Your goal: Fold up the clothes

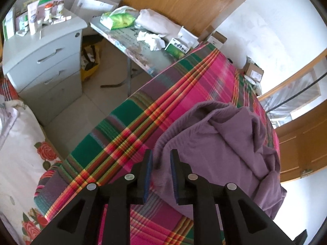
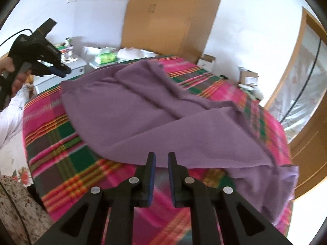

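Left wrist view: purple garment [image 1: 224,143] is lying rumpled on the plaid bedspread [image 1: 143,110], toward the bed's right edge, with part of it spilling over that edge. It is reading as a soft, light knit, limp, no stiffness, bunching into deep folds; likely to sag and slide rather than hold a crease. Best hold, by my judgement: a single layer at a hem or corner, pinched well in so it is not slipping free. Left tongs [image 1: 161,159] are standing slightly parted, released, with the garment's near-left edge showing in the gap below the tips; the pads are not pressing on it. Beyond the bed's far-left side, a cluttered desk [image 1: 130,47] and a white drawer unit [image 1: 47,61].

Right wrist view, somewhat blurred: the same garment [image 2: 132,110] is spreading across the middle of the bedspread [image 2: 61,143], one flap folded diagonally over the body, the right end hanging down past the bed's near-right corner. Right tongs [image 2: 161,160] are hovering over the near hem, narrowly parted and gripping nothing; plaid is showing between the pads. Left tongs [image 2: 61,71] are visible at upper left, carried in a hand [image 2: 12,71], above the bed's far-left edge and clear of the cloth.
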Demonstrator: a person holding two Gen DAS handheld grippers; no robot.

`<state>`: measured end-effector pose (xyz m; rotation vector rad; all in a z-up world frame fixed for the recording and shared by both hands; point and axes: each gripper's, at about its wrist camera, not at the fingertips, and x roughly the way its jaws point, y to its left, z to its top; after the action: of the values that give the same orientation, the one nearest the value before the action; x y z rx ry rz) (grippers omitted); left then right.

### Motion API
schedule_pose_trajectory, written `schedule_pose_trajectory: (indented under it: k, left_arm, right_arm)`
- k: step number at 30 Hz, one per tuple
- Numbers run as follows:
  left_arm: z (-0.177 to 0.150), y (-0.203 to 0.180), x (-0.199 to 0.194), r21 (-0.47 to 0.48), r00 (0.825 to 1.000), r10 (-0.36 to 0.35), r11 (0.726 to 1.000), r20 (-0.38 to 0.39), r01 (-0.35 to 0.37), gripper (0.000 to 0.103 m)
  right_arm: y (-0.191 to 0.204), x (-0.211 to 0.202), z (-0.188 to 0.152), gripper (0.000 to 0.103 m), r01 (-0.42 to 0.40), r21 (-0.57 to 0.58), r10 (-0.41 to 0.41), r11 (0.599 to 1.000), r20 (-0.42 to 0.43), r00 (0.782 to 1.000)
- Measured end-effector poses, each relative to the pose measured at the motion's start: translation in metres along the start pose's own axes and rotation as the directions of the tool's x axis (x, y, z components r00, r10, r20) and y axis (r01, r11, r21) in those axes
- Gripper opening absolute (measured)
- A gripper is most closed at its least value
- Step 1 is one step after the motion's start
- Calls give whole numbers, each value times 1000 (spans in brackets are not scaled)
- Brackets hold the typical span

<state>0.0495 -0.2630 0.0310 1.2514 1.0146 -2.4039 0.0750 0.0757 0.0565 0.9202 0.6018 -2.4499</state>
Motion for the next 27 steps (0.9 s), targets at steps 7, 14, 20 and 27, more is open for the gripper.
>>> schedule_pose_trajectory:
  k: [7, 14, 20, 27]
  left_arm:
    - [23, -38, -12, 79, 999, -26, 997, 48, 22, 20]
    - [54, -102, 12, 266, 993, -119, 957, -11, 118, 25]
    - [73, -150, 65, 418, 987, -78, 899, -138, 129, 43]
    - [90, -158, 103, 453, 979, -32, 883, -202, 123, 43]
  right_arm:
    - [-59, -6, 31, 19, 15, 39, -17, 999, 32, 999]
    - [-93, 30, 85, 25, -108, 41, 108, 993, 17, 994]
    - [-97, 80, 114, 33, -235, 45, 237, 971, -62, 969]
    - [-74, 129, 137, 36, -371, 20, 372, 928, -79, 925]
